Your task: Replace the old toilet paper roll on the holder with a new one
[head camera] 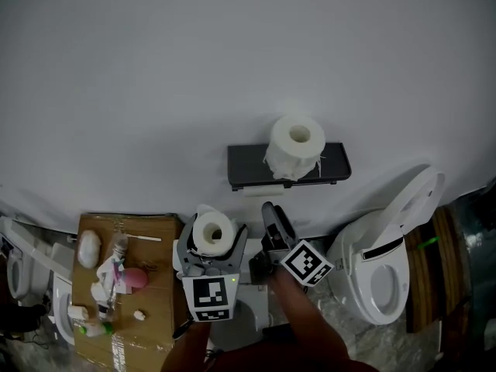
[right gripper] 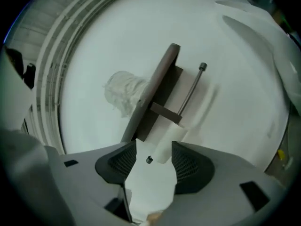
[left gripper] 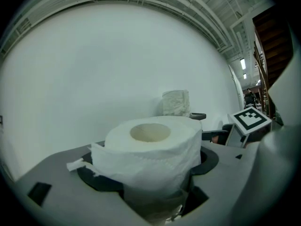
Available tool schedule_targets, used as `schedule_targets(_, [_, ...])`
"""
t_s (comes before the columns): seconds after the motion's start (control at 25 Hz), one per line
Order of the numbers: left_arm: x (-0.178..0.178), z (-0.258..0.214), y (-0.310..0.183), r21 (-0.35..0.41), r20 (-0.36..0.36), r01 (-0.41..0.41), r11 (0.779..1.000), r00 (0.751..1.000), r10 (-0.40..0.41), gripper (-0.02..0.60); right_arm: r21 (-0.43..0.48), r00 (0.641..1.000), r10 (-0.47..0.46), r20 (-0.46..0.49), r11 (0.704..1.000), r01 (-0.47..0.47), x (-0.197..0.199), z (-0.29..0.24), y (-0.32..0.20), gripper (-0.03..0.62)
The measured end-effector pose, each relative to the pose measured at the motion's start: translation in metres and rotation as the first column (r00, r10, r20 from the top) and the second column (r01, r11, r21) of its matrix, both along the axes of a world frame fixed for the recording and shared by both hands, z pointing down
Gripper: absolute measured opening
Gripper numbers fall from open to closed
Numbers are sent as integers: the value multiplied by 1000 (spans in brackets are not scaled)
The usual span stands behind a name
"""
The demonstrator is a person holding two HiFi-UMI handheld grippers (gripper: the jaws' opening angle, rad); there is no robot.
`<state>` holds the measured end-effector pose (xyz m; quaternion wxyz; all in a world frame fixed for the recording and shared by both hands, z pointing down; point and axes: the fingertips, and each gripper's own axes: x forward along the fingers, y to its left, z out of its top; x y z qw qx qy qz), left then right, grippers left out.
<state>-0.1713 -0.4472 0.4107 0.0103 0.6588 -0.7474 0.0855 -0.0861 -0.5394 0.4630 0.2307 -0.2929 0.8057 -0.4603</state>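
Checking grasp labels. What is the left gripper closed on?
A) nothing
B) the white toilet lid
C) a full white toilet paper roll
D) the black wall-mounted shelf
C: in the left gripper view, the full white toilet paper roll stands upright, pinched between the jaws of the left gripper.

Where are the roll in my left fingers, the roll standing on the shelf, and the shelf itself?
Held roll [left gripper: 150, 161]: left gripper view, its paper side.
Standing roll [head camera: 291, 161]: head view, its side wrap.
Shelf [head camera: 335, 163]: head view, bare right end.
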Motion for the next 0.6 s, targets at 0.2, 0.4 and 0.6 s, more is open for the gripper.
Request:
schedule_targets(0.2, [-12, 2, -1, -10, -15, 21, 1000, 1000, -21, 430, -146, 988, 35, 150, 989, -13, -18, 20, -29, 230])
schedule_targets(0.4, [-21, 11, -5, -32, -23, 35, 999, 999, -35, 430, -143, 986, 65, 156, 989, -43, -31, 22, -52, 230])
schedule_targets(0.6, [-32, 22, -6, -55, -24, 57, 997, 998, -59, 430, -136, 980, 60, 187, 990, -34, -43, 21, -60, 182])
